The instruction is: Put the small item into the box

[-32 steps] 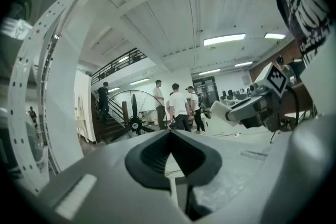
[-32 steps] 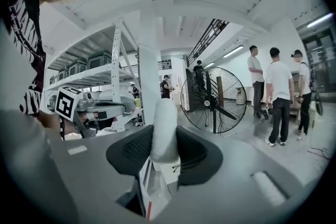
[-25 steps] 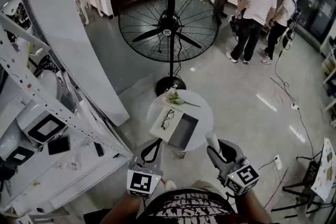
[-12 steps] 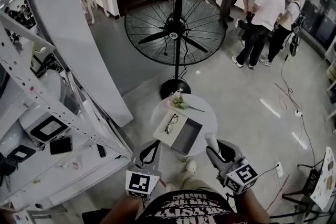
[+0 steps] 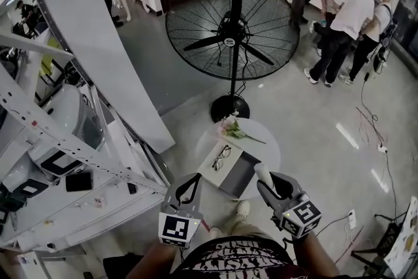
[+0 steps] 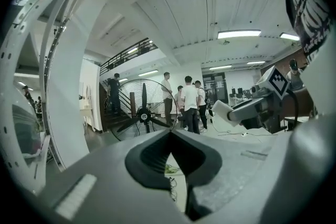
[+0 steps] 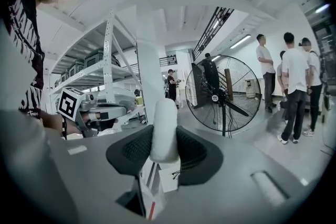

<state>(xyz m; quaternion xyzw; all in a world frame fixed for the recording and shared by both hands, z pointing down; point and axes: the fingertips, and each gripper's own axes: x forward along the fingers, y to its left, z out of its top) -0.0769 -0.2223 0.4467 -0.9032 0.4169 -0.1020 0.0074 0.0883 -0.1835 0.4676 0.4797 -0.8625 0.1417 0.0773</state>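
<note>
A small white padded roll [image 5: 262, 174] sticks up from my right gripper [image 5: 267, 183], which is shut on it; in the right gripper view the roll [image 7: 164, 126] stands between the jaws of the gripper [image 7: 164, 145], with a paper tag hanging under it. An open box with a grey inside [image 5: 240, 174] lies on a round white table [image 5: 268, 144] just ahead of both grippers. A flat white lid [image 5: 215, 166] with a pair of glasses [image 5: 221, 157] on it lies beside the box. My left gripper [image 5: 194, 180] is held near my body, shut and empty [image 6: 170, 132].
A spray of flowers [image 5: 234, 129] lies at the table's far side. A large floor fan [image 5: 232, 36] stands behind the table. White metal shelving [image 5: 65, 160] runs along the left. Several people [image 5: 346, 16] stand at the back right. My shoe [image 5: 240, 209] shows below the table.
The view has swung, so the table, fan and people sit further right in the frame. Both grippers keep their pose, the right one still holding the roll.
</note>
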